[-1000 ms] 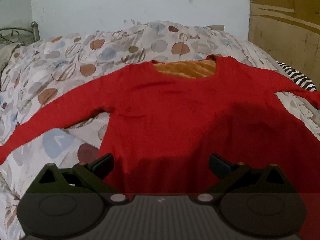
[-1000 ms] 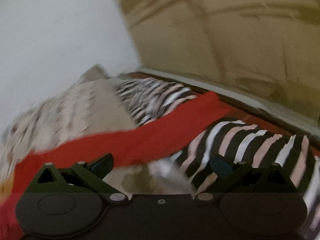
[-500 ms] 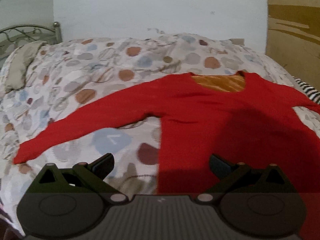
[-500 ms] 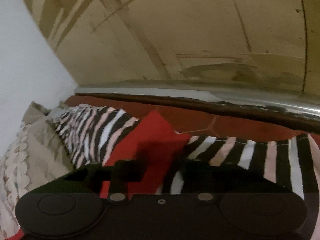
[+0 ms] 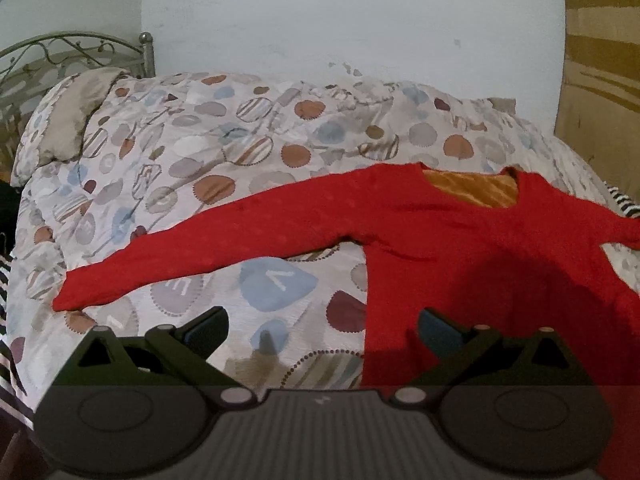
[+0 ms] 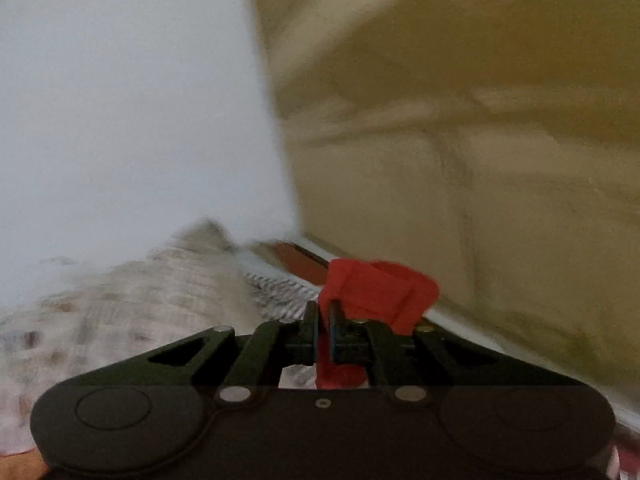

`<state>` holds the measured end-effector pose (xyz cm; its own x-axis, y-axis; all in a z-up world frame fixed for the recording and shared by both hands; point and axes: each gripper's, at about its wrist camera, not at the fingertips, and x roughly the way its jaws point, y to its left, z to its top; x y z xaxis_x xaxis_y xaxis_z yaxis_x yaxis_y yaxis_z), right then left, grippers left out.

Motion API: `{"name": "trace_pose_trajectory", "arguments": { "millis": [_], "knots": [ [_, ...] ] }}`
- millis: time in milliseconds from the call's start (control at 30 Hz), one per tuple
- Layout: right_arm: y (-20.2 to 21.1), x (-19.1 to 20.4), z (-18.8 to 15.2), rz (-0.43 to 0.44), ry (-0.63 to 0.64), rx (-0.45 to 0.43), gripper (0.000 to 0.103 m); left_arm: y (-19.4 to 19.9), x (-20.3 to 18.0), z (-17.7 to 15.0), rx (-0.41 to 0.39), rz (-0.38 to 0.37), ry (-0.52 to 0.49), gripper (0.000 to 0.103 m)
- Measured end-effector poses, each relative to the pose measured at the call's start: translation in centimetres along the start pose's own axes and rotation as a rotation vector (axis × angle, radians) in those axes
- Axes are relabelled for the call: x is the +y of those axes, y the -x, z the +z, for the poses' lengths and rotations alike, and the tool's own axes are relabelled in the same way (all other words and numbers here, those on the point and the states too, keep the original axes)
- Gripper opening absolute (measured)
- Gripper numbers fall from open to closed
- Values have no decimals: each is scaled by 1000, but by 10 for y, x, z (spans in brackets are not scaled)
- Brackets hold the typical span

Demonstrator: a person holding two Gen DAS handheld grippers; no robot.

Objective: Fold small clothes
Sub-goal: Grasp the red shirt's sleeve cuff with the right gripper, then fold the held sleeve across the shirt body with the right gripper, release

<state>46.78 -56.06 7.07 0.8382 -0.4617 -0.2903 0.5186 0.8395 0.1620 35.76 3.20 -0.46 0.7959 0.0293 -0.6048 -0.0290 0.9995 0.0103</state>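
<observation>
So the right gripper (image 6: 323,312) is clamped tight on the cuff of the red top (image 5: 460,248), with a bunched fold of red sticking up past its fingers (image 6: 310,320). The left gripper (image 5: 322,326) has its jaws spread wide with nothing in them, hovering over the quilt (image 5: 240,144) by the top's edge. The top lies flat on the bed, one sleeve (image 5: 200,252) stretched out to the left.
</observation>
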Motion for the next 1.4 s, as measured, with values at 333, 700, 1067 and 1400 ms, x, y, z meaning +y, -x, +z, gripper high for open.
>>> {"name": "trace_pose_trajectory", "arguments": {
  "millis": [333,700,1067,1400],
  "knots": [
    [110,181,24,444,389,-100,4,31,23,4,-41,40,72,103],
    [219,293,-152,813,902,55,4,40,44,-3,-32,99,116,103],
    [248,260,-236,931,1075,171,54,19,27,-4,-38,16,143,103],
    [200,202,-183,736,851,190,100,-38,-28,5,-8,-136,104,103]
  ]
}}
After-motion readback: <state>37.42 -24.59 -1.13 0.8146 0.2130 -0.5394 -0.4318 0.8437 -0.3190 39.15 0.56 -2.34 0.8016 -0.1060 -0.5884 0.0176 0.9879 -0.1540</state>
